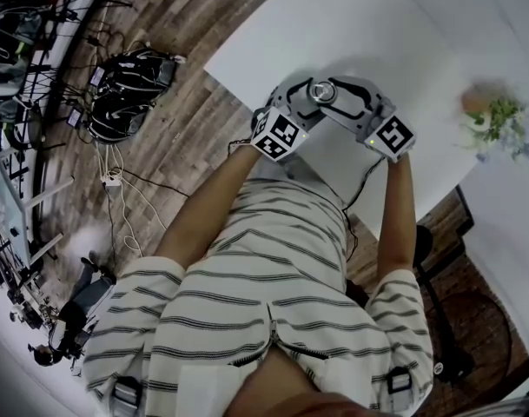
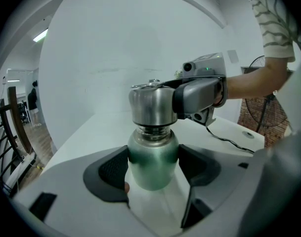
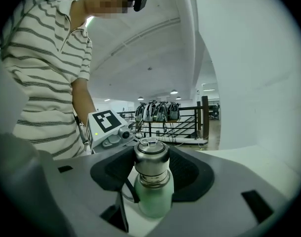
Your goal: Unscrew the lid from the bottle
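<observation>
**Two-handed grip on a bottle at the near edge of a white table.** At far left, dark bags [image 1: 129, 89] and loose cables are seen on the wooden floor [image 1: 190, 137] beyond the table's left corner. The table [image 1: 360, 24] is white, and both grippers are brought together over its near edge.

The left gripper [image 2: 152, 168] is closed on the bottle [image 3: 154, 201]. The green body is clamped upright between its dark pads [image 2: 113, 168]. Whether the base rests on the table cannot be told.

The steel lid [image 2: 150, 104] is seated above the body, and a ringed neck is exposed between the two. A dark strap is hung at the neck.

The right gripper [image 3: 151, 171] is brought in from the right and is closed around the lid, at a medium spread.

A cable [image 2: 234, 142] is trailed across the table behind the right gripper. A small plant [image 1: 497, 115] is placed at the table's right edge.
</observation>
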Motion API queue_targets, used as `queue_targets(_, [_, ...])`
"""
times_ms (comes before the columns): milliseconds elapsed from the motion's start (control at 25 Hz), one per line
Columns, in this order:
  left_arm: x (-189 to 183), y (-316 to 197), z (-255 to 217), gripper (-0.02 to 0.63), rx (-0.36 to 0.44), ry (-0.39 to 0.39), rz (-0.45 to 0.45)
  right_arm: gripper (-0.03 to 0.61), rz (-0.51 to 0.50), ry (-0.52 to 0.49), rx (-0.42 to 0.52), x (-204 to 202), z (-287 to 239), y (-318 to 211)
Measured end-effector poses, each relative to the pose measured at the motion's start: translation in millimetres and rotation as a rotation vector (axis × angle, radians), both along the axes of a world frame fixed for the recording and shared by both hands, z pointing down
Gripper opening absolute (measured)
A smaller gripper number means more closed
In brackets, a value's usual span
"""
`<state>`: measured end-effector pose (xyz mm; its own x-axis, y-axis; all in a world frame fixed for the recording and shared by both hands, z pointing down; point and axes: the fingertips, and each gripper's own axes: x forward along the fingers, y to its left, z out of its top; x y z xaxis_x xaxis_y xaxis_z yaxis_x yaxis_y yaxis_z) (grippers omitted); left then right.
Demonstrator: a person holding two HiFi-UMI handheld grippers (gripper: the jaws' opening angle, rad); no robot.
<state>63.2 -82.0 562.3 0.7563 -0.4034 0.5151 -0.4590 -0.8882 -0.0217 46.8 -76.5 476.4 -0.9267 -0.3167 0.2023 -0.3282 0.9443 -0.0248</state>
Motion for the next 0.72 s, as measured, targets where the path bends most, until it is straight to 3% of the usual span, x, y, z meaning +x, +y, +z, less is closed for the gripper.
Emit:
queue_targets(360, [-2,1,0,0.318,0.004,0.014,-0.002,0.238,0.024,0.003,0.004,0,-1,5])
queue_targets(720, [-5,0,5,0.342,-0.006,0.025,0.001,0.238,0.197,-0.074,-0.031,8,-12,-2])
